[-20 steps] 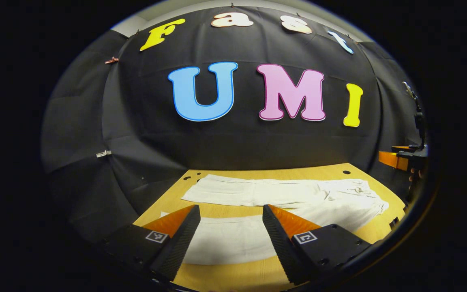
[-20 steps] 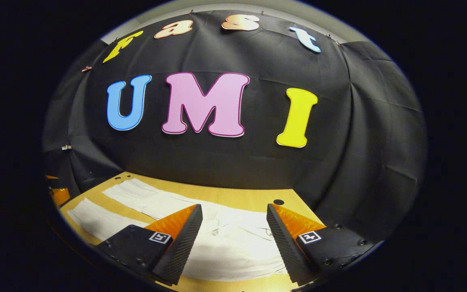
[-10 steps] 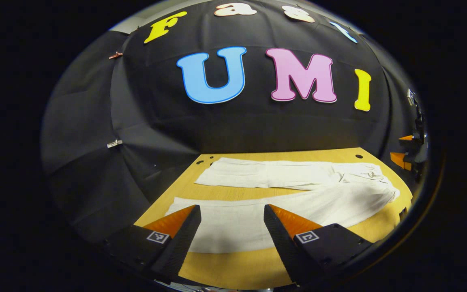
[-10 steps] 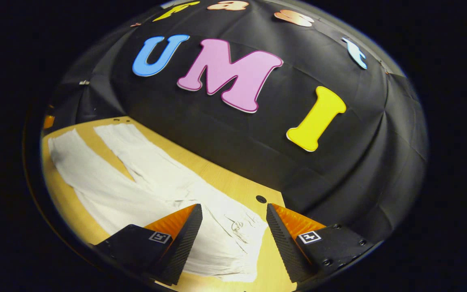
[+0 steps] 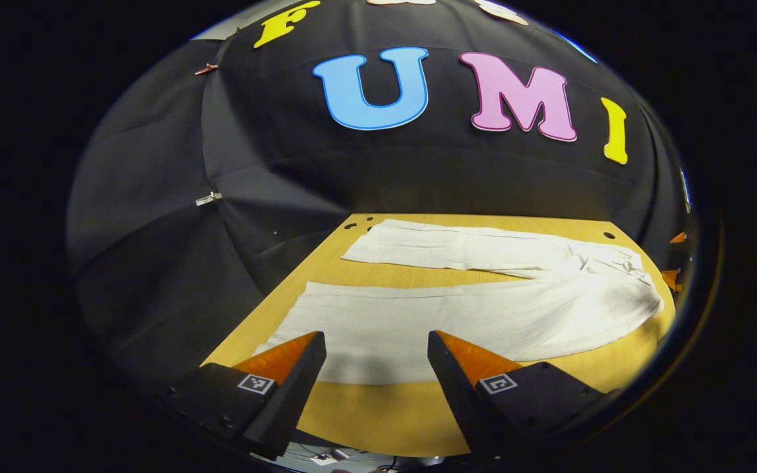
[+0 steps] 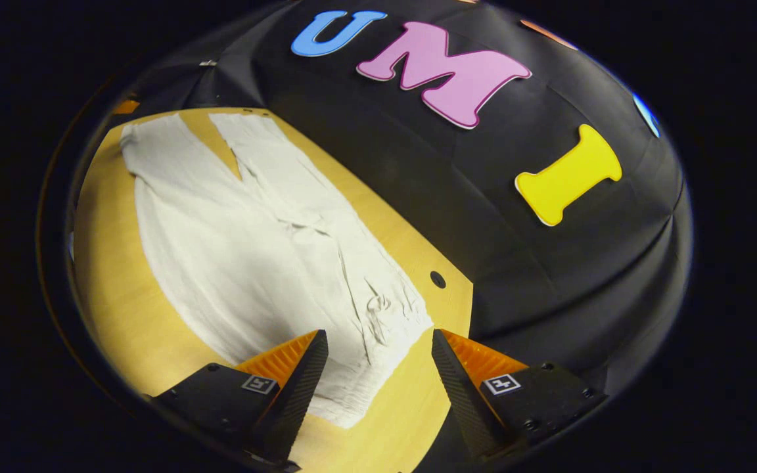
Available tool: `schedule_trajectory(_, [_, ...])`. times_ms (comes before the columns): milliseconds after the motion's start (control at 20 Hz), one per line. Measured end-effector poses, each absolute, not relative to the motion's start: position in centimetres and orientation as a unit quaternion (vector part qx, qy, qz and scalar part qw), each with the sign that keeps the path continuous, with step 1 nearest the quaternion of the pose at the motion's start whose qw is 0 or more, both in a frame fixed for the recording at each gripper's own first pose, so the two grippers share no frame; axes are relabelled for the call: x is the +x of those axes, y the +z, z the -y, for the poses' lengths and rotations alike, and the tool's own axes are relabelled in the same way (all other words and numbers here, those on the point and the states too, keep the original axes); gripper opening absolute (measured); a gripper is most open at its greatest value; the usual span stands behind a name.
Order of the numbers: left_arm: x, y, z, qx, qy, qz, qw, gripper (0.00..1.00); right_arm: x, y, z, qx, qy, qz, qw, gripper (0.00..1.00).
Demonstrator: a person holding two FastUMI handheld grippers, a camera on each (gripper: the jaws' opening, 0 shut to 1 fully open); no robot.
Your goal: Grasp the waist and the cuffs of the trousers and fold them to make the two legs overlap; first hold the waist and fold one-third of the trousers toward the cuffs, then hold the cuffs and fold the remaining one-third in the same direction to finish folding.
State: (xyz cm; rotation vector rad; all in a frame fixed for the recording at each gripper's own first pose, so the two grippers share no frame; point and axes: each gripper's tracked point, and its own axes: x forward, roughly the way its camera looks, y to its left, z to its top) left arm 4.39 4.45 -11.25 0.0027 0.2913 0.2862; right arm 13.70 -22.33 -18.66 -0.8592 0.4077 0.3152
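Note:
White trousers (image 5: 470,315) lie flat on the wooden table (image 5: 378,420), legs spread apart in a narrow V. The cuffs point to the left in the left gripper view, the waist (image 5: 635,289) to the right. My left gripper (image 5: 376,345) hovers open above the near leg's cuff end, holding nothing. In the right gripper view the trousers (image 6: 240,230) stretch away from the waist (image 6: 365,374), which lies just under my right gripper (image 6: 378,341). That gripper is open, with the waistband's edge between and below its fingers.
The table has small round holes (image 6: 437,279) near its far corners. Black cloth walls close in the back and sides. Bare wood (image 6: 115,309) runs along the near side of the trousers. The other gripper's tip (image 5: 671,279) peeks in at the right edge of the left gripper view.
Both grippers have risen and tilted downward, so more of the table and trousers shows. The right gripper has also rolled and now looks along the trousers from the waist. Both stay open.

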Motion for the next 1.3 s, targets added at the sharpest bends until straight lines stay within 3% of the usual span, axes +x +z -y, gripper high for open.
schedule_trajectory(650, [4.2,-14.3,-4.8,-0.01,0.145,-0.189,0.971,0.97,10.2,-27.2,25.5,-0.498,0.263,-0.295,0.772,0.97])
schedule_trajectory(1100, [3.5,-16.7,-6.8,-0.008,0.158,-0.216,0.963,0.99,14.6,-27.9,25.1,-0.591,0.214,-0.248,0.737,0.95])
schedule_trajectory(1200, [3.0,-18.0,-7.8,-0.027,0.165,-0.228,0.959,0.99,14.6,-28.3,24.8,-0.614,0.211,-0.246,0.72,0.91])
schedule_trajectory(1300, [2.2,-19.6,-9.4,-0.035,0.182,-0.242,0.952,0.99,14.2,-28.6,24.5,-0.632,0.213,-0.244,0.705,0.73])
